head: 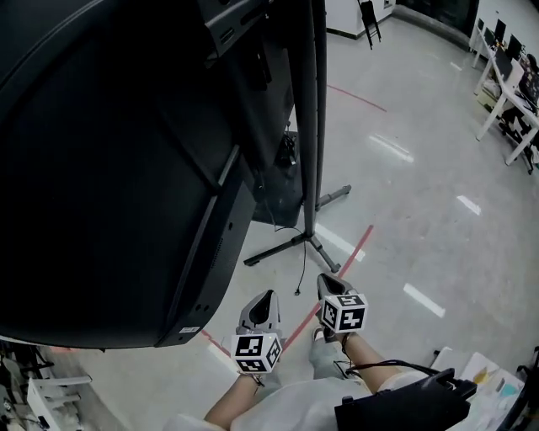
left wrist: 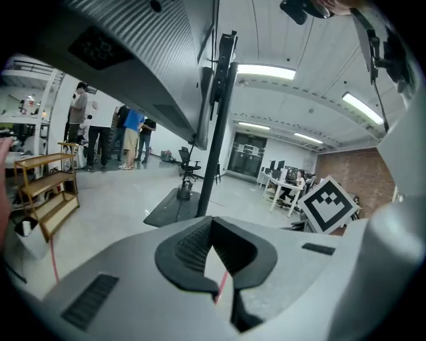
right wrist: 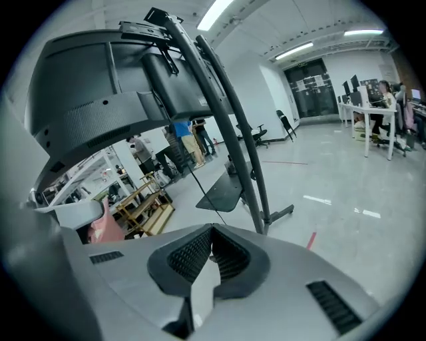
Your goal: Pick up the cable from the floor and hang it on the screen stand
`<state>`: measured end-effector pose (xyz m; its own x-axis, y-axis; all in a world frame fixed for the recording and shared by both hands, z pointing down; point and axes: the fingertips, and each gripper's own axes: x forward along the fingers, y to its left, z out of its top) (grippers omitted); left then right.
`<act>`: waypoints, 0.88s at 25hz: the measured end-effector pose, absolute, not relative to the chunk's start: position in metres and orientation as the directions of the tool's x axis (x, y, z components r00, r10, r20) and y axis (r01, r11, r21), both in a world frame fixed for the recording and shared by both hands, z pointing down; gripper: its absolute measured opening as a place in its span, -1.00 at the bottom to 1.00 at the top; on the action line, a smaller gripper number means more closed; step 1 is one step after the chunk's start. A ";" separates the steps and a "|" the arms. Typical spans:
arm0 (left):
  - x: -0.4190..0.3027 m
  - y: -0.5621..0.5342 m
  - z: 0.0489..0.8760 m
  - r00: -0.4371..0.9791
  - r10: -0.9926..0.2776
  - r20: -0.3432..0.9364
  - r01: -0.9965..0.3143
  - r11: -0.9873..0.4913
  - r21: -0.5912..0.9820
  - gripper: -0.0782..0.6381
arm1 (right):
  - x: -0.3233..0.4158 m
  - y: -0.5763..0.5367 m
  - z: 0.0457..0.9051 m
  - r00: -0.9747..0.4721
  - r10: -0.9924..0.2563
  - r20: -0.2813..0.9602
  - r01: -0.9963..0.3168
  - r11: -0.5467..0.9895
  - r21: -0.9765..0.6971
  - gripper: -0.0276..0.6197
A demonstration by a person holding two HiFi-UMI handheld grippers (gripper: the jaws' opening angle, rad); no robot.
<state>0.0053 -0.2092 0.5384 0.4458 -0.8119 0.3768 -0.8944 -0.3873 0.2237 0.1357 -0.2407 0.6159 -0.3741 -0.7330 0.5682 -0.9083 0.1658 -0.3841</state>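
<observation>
A thin black cable (head: 302,252) hangs from the back of the big black screen (head: 109,168), and its free end dangles just above the floor (head: 296,292). The screen stand's grey poles (head: 310,126) rise from a dark base plate (head: 282,198) with spread legs. My left gripper (head: 268,296) and right gripper (head: 324,280) are low in the head view, either side of the cable's end and short of it. Both are shut with nothing between the jaws. In the right gripper view the cable (right wrist: 203,193) slants down ahead of the right gripper (right wrist: 212,230). The left gripper (left wrist: 212,220) faces the stand pole (left wrist: 216,133).
A red tape line (head: 349,257) runs across the glossy floor under the grippers. White desks (head: 509,93) stand at the far right and a chair (head: 369,21) at the back. A wooden shelf (left wrist: 46,193) and several standing people (left wrist: 110,136) are off to the left. Papers (head: 472,370) lie at bottom right.
</observation>
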 end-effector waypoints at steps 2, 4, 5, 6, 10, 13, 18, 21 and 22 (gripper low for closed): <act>0.005 -0.219 0.549 0.417 -0.822 0.388 -0.908 -0.359 0.216 -0.77 | 0.137 -0.256 0.630 -0.394 -0.720 0.571 -0.905 0.195 -0.379 -0.86; 0.001 -0.225 0.563 0.388 -0.831 0.398 -0.920 -0.330 0.210 -0.77 | 0.136 -0.270 0.650 -0.406 -0.713 0.572 -0.905 0.224 -0.363 -0.86; -0.001 -0.227 0.572 0.374 -0.835 0.404 -0.926 -0.314 0.210 -0.77 | 0.136 -0.276 0.661 -0.411 -0.710 0.572 -0.904 0.236 -0.356 -0.85; -0.003 -0.229 0.581 0.362 -0.837 0.410 -0.931 -0.299 0.210 -0.77 | 0.136 -0.282 0.673 -0.416 -0.707 0.572 -0.903 0.246 -0.352 -0.85; -0.006 -0.240 0.638 0.329 -0.833 0.445 -0.944 -0.269 0.193 -0.77 | 0.133 -0.307 0.732 -0.446 -0.698 0.560 -0.890 0.281 -0.358 -0.85; -0.006 -0.253 0.683 0.317 -0.834 0.452 -0.948 -0.261 0.182 -0.77 | 0.123 -0.328 0.779 -0.479 -0.689 0.543 -0.874 0.318 -0.367 -0.85; -0.009 -0.269 0.745 0.310 -0.844 0.438 -0.950 -0.255 0.182 -0.77 | 0.098 -0.370 0.855 -0.524 -0.689 0.501 -0.850 0.389 -0.355 -0.84; -0.015 -0.278 0.780 0.291 -0.855 0.429 -0.955 -0.231 0.186 -0.77 | 0.085 -0.400 0.907 -0.530 -0.686 0.499 -0.848 0.423 -0.319 -0.80; -0.017 -0.279 0.792 0.282 -0.858 0.429 -0.957 -0.220 0.189 -0.77 | 0.082 -0.409 0.925 -0.529 -0.683 0.503 -0.848 0.435 -0.302 -0.77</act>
